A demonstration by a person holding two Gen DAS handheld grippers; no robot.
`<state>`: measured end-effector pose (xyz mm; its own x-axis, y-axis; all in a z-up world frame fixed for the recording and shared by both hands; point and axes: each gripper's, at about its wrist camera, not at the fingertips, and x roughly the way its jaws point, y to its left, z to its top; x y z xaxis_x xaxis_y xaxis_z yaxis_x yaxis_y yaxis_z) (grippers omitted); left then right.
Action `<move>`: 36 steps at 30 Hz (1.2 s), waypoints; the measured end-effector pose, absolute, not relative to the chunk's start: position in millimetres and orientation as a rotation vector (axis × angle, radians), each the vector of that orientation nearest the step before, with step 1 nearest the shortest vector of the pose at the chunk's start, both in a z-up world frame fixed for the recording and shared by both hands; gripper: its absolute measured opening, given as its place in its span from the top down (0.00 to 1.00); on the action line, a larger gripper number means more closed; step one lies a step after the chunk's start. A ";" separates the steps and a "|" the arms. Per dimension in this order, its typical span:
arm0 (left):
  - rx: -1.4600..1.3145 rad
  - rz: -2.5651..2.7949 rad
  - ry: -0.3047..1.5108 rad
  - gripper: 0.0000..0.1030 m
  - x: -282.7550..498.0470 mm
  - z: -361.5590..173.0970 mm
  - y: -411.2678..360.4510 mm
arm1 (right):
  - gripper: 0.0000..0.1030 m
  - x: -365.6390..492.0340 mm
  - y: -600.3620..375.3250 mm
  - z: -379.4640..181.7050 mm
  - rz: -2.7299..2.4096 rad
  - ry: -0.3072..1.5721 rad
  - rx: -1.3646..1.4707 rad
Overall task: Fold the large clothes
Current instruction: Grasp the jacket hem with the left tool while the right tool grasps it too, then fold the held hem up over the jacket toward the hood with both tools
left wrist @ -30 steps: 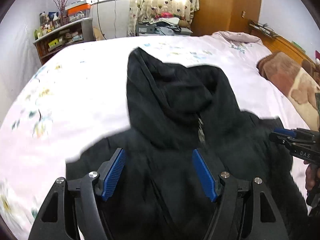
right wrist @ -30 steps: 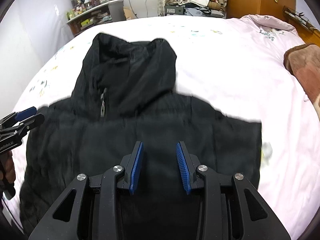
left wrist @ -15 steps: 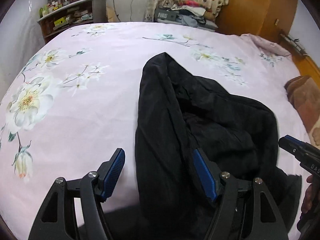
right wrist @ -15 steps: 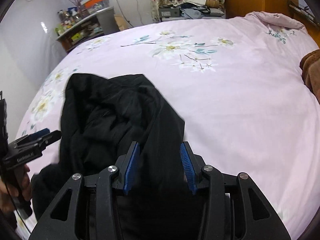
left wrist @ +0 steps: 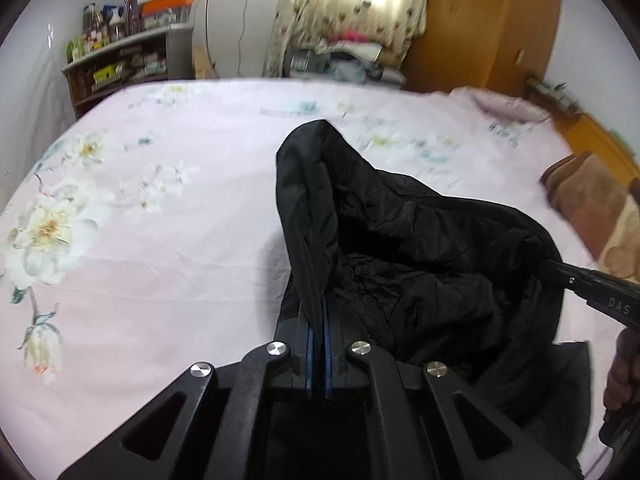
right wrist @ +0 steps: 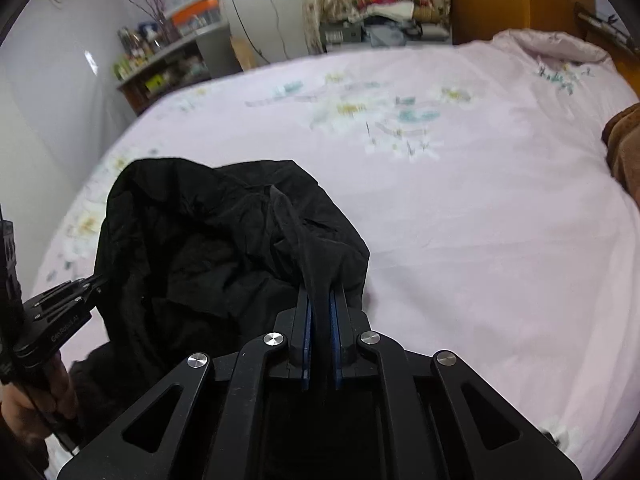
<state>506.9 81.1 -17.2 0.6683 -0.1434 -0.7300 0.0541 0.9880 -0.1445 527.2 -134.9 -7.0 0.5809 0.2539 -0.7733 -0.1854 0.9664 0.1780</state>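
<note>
Left wrist view: left gripper [left wrist: 318, 344] clamped on a ridge of the black padded jacket [left wrist: 420, 264]; the right gripper's tip enters at far right, beside a brown blanket [left wrist: 596, 212]. Right wrist view: right gripper [right wrist: 320, 332] pinching another fold; a hand [right wrist: 36, 400] grasps the left tool. The jacket hangs bunched and creased between both grippers above the floral pink bedsheet [right wrist: 460, 220].

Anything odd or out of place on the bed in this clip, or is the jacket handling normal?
Nothing stands out. The black jacket is bunched between the left gripper and the right gripper, both shut on pinched folds of it, over the pink floral bedsheet. The crumpling fits a fold underway; no tear or snag shows.
</note>
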 end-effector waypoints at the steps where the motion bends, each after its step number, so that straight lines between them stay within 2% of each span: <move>1: -0.114 -0.122 0.812 0.97 493.1 -7.4 82.7 | 0.93 513.3 -136.6 2.7 0.271 0.895 0.095; 6: -0.121 -0.171 0.725 0.97 420.3 28.2 84.1 | 0.93 444.8 -142.0 36.2 0.295 0.821 0.131; 10: -0.155 -0.165 0.699 0.97 367.0 35.2 89.6 | 0.94 385.1 -153.0 37.5 0.282 0.813 0.190; 14: -0.186 -0.176 0.719 0.96 317.8 20.4 88.0 | 0.97 340.5 -160.4 19.7 0.273 0.849 0.232; 20: -0.195 -0.123 0.857 0.95 278.4 -25.4 91.8 | 0.98 292.8 -169.7 -23.5 0.263 0.969 0.264; 24: -0.204 -0.091 0.909 0.95 250.1 -33.1 105.4 | 0.98 271.9 -177.2 -30.7 0.242 1.010 0.245; 26: -0.221 -0.065 0.911 0.95 234.6 -32.0 116.4 | 0.92 264.5 -182.8 -26.3 0.235 0.997 0.254; 28: -0.247 -0.035 0.895 0.94 225.5 -23.5 126.8 | 0.80 262.5 -186.3 -17.9 0.239 0.971 0.275; 29: -0.254 -0.032 0.879 0.89 228.7 -18.1 130.6 | 0.78 262.8 -185.0 -15.9 0.245 0.960 0.280; 30: -0.258 -0.036 0.863 0.84 229.6 -13.9 129.4 | 0.71 264.5 -181.7 -11.4 0.257 0.947 0.284; 31: -0.265 -0.046 0.843 0.70 233.5 -7.2 126.6 | 0.67 267.3 -176.3 -7.6 0.269 0.936 0.287; 32: -0.270 -0.058 0.819 0.60 238.9 -1.5 121.8 | 0.67 270.1 -169.9 -8.7 0.279 0.930 0.288; 36: -0.225 -0.134 0.775 0.58 254.9 -4.4 90.6 | 0.67 273.9 -129.5 -16.4 0.334 0.924 0.236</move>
<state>254.9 90.6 -4.4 0.7073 -0.2025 -0.6773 0.0373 0.9675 -0.2503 273.9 -129.5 -16.4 0.5571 0.3805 -0.7382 -0.1800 0.9231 0.3400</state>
